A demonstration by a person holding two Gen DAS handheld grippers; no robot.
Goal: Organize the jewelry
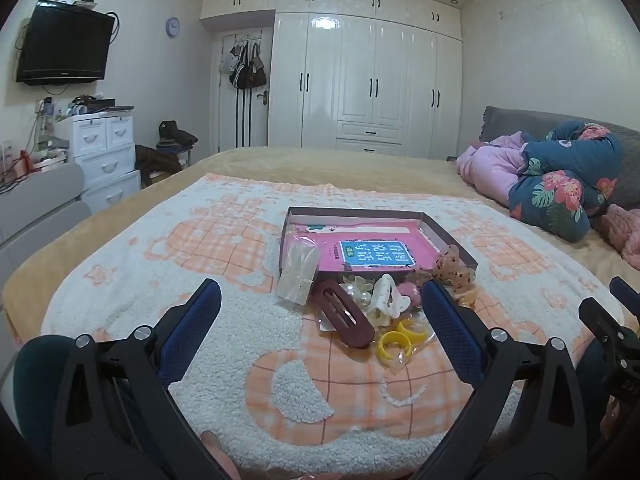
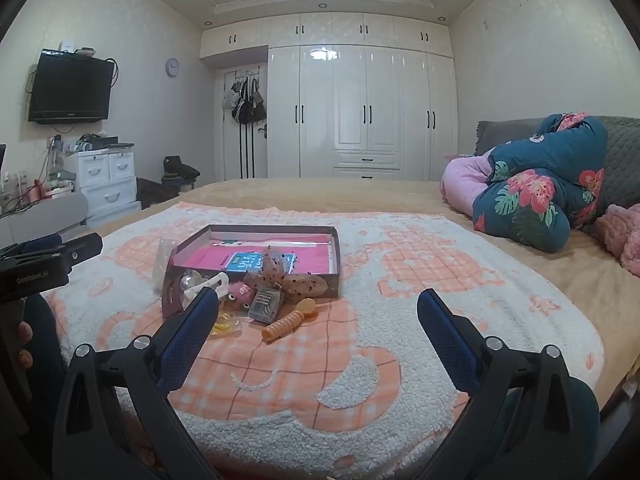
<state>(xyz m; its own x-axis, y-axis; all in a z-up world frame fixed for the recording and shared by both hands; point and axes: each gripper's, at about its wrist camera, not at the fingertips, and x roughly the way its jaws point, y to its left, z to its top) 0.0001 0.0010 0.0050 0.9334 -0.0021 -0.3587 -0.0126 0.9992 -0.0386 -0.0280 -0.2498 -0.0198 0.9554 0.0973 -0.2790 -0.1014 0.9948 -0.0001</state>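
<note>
A shallow cardboard box (image 1: pixel 452 236) with a pink booklet (image 1: pixel 368 254) inside lies on the blanket; it also shows in the right wrist view (image 2: pixel 335 256). A pile of hair accessories lies in front of it: a maroon clip (image 1: pixel 346 318), a white claw clip (image 1: pixel 386 300), yellow rings (image 1: pixel 396 344), a clear packet (image 1: pixel 298 274), a spotted bow (image 2: pixel 288 280), an orange coil tie (image 2: pixel 282 326). My left gripper (image 1: pixel 322 300) is open and empty, just short of the pile. My right gripper (image 2: pixel 318 308) is open and empty, to the right of the pile.
The white and orange blanket (image 1: pixel 224 320) covers a tan bed. Folded quilts (image 2: pixel 536 196) lie at the right by the headboard. White drawers (image 1: pixel 106 152) and a wall TV (image 1: pixel 64 46) stand at the left, wardrobes (image 1: pixel 360 84) behind.
</note>
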